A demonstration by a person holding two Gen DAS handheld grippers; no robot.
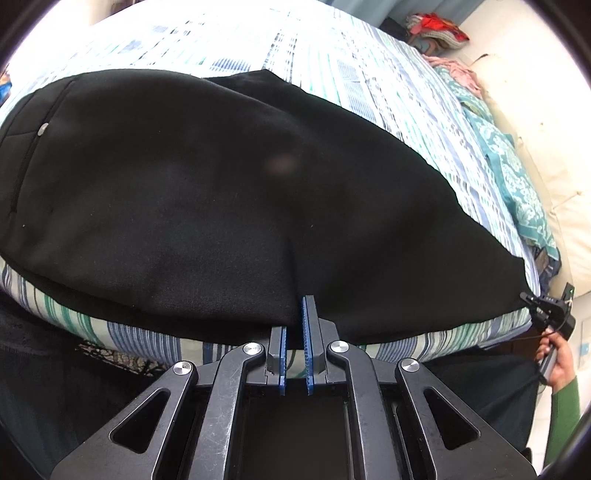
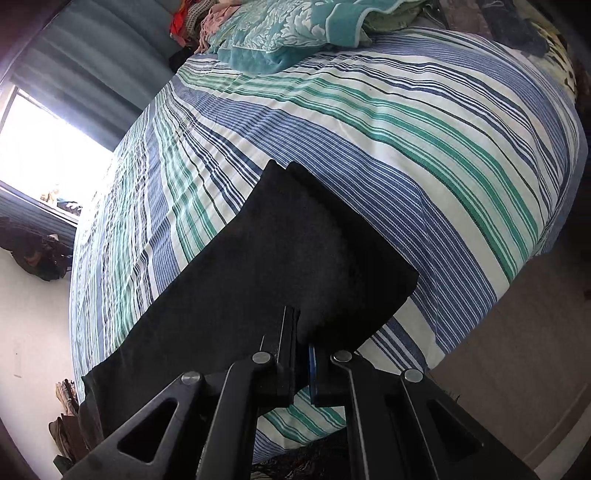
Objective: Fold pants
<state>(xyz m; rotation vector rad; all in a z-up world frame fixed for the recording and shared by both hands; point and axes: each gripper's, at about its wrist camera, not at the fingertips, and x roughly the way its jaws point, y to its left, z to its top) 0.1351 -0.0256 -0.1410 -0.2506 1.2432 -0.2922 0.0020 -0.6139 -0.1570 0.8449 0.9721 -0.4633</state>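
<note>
Black pants (image 1: pixel 207 177) lie flat across a striped bed (image 1: pixel 332 62), waistband with a silver button at the left. My left gripper (image 1: pixel 295 314) is shut on the near edge of the pants, at about mid-length. In the right wrist view the leg end of the pants (image 2: pixel 295 266) lies on the striped bed (image 2: pixel 406 122). My right gripper (image 2: pixel 301 332) is shut on the near edge at the cuff end. It also shows in the left wrist view (image 1: pixel 532 300), at the far right tip of the pants.
A teal patterned blanket (image 2: pixel 280 33) and a pile of clothes (image 1: pixel 436 26) lie at the head of the bed. A white padded wall (image 1: pixel 535 129) runs along the far side. A bright window (image 2: pixel 44 147) and floor (image 2: pixel 517 350) border the bed.
</note>
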